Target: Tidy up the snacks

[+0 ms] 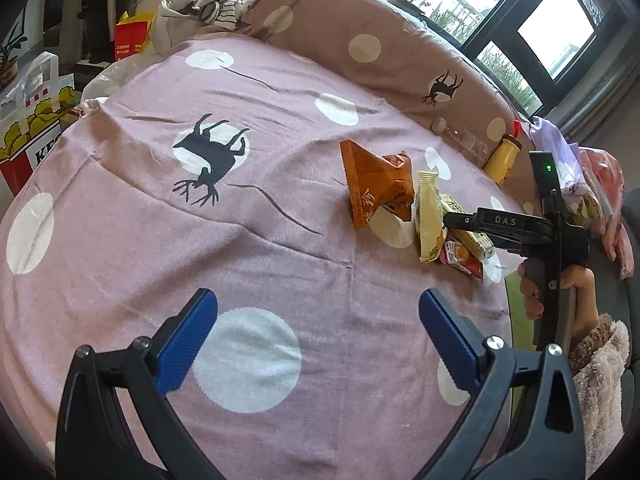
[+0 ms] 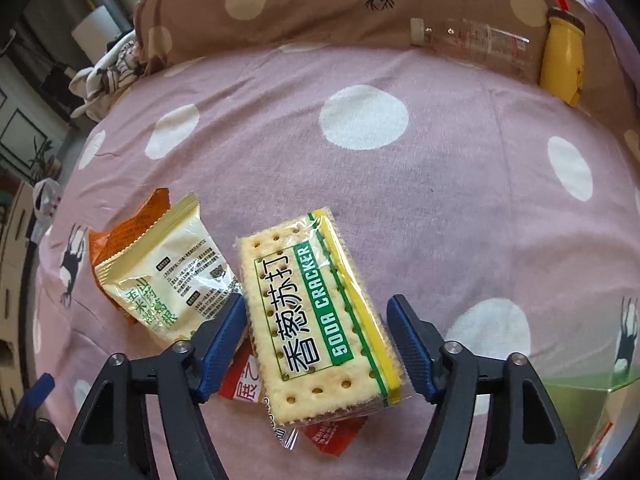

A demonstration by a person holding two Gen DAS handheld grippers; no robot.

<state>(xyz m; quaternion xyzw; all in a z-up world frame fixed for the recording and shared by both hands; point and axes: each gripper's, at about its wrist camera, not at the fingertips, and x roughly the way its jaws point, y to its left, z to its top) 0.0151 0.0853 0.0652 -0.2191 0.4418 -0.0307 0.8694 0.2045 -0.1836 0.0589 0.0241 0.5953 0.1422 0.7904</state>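
Soda cracker pack sits between my right hand-held gripper pads on the bed, jaws not pinching yet. Left hand-held gripper hangs open, empty. Slick wrapper could squirt out, or I'd snag the red packet underneath.

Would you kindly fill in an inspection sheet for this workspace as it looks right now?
Surface: pink polka-dot bedsheet, wrinkled.
Job's things: soda cracker pack atop a red wrapper; cream pouch overlapping an orange pouch.
Clutter: clear plastic bottle and yellow bottle against the brown pillow.
Grippers: left gripper open, empty; right gripper straddling the cracker pack, right pad clear of it.
Cables: nothing seen.
Surroundings: windows, fast-food paper bag.
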